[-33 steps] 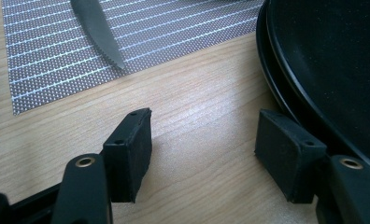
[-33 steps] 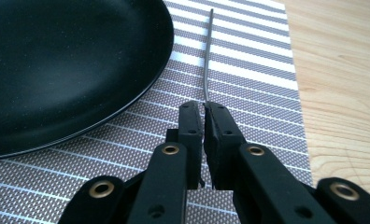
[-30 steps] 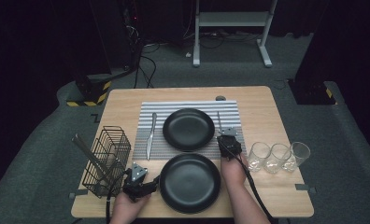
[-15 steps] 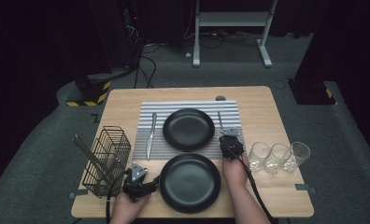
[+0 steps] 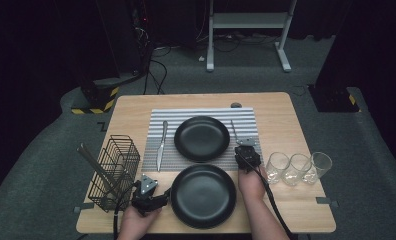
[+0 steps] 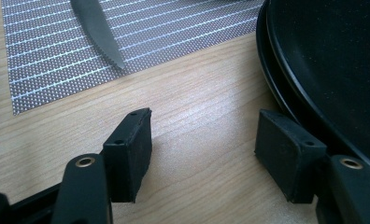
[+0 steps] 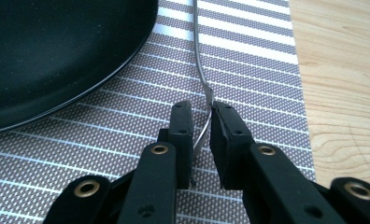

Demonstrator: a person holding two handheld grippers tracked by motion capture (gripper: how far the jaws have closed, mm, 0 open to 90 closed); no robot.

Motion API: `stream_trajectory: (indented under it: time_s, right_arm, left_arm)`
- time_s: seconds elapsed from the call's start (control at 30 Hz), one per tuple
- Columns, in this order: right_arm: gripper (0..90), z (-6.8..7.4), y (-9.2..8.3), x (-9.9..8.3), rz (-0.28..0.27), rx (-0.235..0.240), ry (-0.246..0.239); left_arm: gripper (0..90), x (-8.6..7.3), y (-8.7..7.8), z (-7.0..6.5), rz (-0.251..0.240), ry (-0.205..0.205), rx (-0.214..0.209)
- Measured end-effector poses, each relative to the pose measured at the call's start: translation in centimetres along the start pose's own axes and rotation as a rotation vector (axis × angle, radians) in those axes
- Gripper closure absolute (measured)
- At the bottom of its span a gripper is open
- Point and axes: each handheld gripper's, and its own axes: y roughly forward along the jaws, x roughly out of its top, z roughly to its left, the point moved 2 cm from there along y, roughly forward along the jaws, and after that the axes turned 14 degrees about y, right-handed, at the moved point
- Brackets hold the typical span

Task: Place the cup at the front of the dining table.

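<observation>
- Since the earlier frame, nothing on the table is sitting anywhere new; the one change is at the right gripper (image 5: 246, 145), whose jaws have just been opening a little around the fork (image 7: 200, 70).
- In the right gripper view, the fork's thin handle is running between the two black pads; the right pad is touching it and a slim gap is showing at the left pad, so the jaws are standing slightly apart and no longer clamping.
- The fork is lying on the striped mat (image 5: 156, 150), just to the right of the far plate (image 5: 202, 138); in the high view it is showing as a thin line beyond the gripper.
- The left gripper (image 6: 202, 149) is standing wide open over bare wood, with nothing between its pads.
- The left gripper view is showing its right pad just beside the rim of the near plate (image 6: 332, 70), and the toothed tip of the knife (image 6: 96, 28) on the mat beyond.
- The high view is adding what the gripper views are missing: a wire basket (image 5: 113, 172) left of the near plate, and three glasses (image 5: 298, 167) right of it.
</observation>
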Motion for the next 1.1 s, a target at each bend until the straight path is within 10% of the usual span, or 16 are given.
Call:
stream_trajectory:
  time_s: [1.1]
  right_arm:
    - [66.8, 0.4, -0.5, -1.2, 0.028, 0.065, 0.015]
  left_arm:
    - [37.1, 0.0, 0.0, -0.1, 0.002, 0.007, 0.004]
